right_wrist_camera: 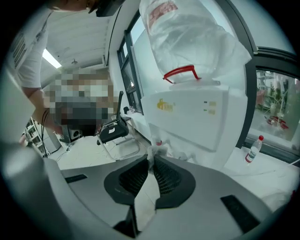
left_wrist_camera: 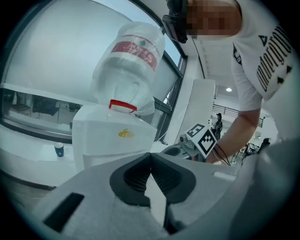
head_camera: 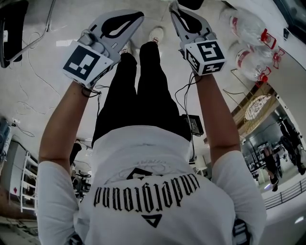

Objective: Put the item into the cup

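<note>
Both grippers are held out in front of the person, above the floor. In the head view my left gripper and my right gripper point away, over the person's legs and shoes. The left gripper has its jaws closed tip to tip with nothing between them. The right gripper is likewise shut and empty. A small blue cup stands far off on a ledge at the left. No item for the cup shows in any view.
A white water dispenser with an upturned bottle stands ahead of the left gripper, another dispenser ahead of the right. A black chair and a small bottle stand nearby. Cables hang from the grippers.
</note>
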The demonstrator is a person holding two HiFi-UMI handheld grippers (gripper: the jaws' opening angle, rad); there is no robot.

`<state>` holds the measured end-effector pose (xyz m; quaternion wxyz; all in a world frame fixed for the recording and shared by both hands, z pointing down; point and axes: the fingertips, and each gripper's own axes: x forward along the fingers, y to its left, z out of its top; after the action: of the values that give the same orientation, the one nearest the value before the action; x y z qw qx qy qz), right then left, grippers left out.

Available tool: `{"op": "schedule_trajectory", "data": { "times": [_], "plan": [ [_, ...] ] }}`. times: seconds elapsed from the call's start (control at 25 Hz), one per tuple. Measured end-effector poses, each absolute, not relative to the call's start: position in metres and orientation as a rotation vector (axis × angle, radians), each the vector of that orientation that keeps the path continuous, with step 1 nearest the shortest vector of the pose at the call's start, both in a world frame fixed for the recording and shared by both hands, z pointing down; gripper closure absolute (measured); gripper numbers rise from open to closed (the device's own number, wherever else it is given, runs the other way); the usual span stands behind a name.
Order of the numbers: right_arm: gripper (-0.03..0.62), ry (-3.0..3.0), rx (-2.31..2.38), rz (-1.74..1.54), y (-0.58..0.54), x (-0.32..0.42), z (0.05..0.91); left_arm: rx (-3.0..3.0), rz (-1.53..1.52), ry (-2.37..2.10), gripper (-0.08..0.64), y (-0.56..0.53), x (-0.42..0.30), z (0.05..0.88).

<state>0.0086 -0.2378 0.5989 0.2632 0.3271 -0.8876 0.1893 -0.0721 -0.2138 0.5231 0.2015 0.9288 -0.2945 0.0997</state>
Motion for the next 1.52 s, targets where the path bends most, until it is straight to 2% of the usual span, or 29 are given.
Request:
{"op": "schedule_trajectory", "data": {
  "times": [0.64, 1.52],
  "plan": [
    [0.546, -2.32, 0.871, 0.586, -0.264, 0.019, 0.715, 2.548, 0.357, -0.82, 0.544, -0.243, -0.061, 0.627],
    [0.546, -2.243, 0.981, 0.636, -0.313, 0.012, 0.782, 2.504, 0.388, -0.852, 0.543, -0.267, -0.064, 0.682]
  ]
}}
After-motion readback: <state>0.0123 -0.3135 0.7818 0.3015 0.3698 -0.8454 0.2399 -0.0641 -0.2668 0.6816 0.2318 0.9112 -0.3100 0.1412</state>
